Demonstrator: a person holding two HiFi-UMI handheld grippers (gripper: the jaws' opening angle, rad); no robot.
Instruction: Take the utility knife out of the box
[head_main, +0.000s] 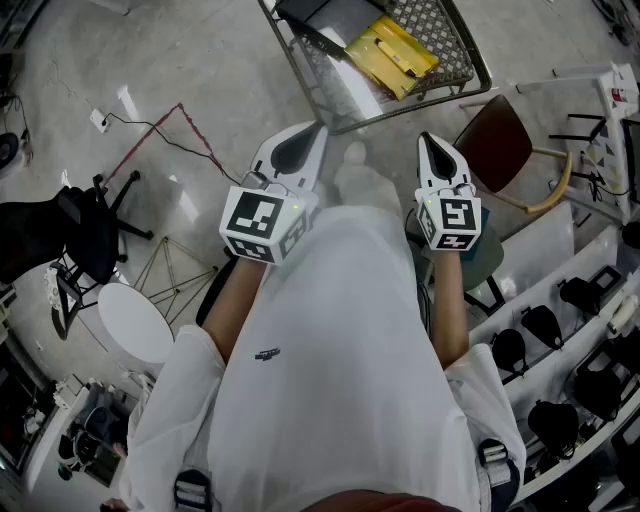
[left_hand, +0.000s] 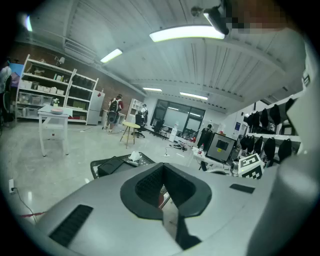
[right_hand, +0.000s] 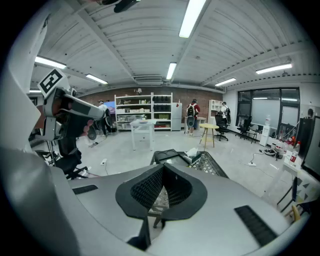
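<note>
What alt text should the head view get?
Seen from above, a person in a white shirt holds the left gripper and right gripper, both shut and empty, aimed at a mesh basket ahead holding a yellow package and a dark box.

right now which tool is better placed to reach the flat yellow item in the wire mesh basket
Right, probably. The right tool sits nearer the flat yellow item in the wire mesh basket, and the basket lies straight beyond its jaws in the right gripper view.
</note>
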